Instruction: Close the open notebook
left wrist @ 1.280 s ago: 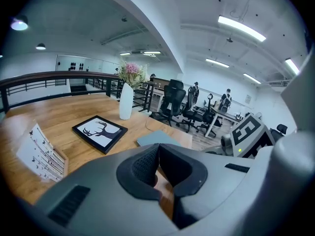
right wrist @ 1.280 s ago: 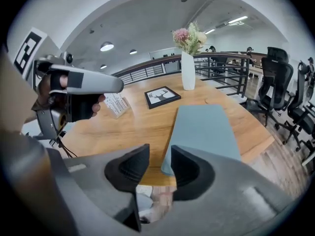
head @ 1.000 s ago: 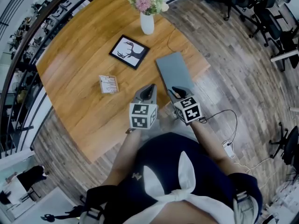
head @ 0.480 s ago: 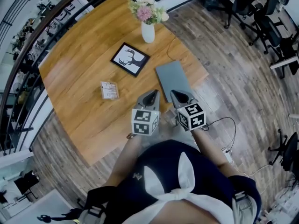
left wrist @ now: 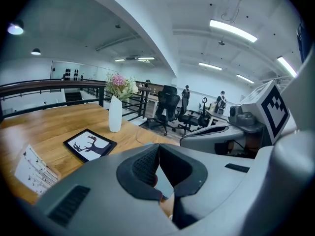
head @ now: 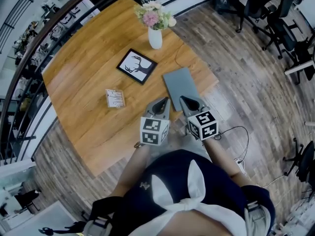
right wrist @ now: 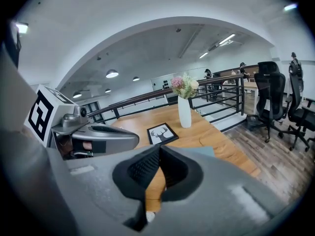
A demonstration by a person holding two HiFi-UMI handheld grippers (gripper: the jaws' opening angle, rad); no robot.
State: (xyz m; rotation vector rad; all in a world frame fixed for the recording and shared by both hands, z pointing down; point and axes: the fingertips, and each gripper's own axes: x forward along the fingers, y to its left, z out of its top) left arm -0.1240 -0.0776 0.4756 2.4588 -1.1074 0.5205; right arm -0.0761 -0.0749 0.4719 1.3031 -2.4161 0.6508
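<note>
The grey notebook (head: 181, 85) lies closed and flat on the wooden table (head: 83, 68), near its right corner. A strip of its cover shows just beyond the jaws in the right gripper view (right wrist: 203, 151). My left gripper (head: 163, 102) hangs above the table's near edge, left of the notebook's near end, jaws shut with nothing between them (left wrist: 158, 147). My right gripper (head: 185, 100) hovers over the notebook's near end, apart from it, its jaws pressed together and empty (right wrist: 159, 150). The two grippers are side by side, and each is visible from the other's camera.
A framed deer picture (head: 136, 66) lies left of the notebook. A white vase of flowers (head: 155, 26) stands at the far edge. A small printed card stack (head: 114, 98) sits further left. A cable (head: 236, 127) trails on the floor; office chairs (head: 288, 23) stand at right.
Both grippers have lifted a little and drawn back towards me; the right one came up off the notebook's near end. The notebook stays flat and closed.
</note>
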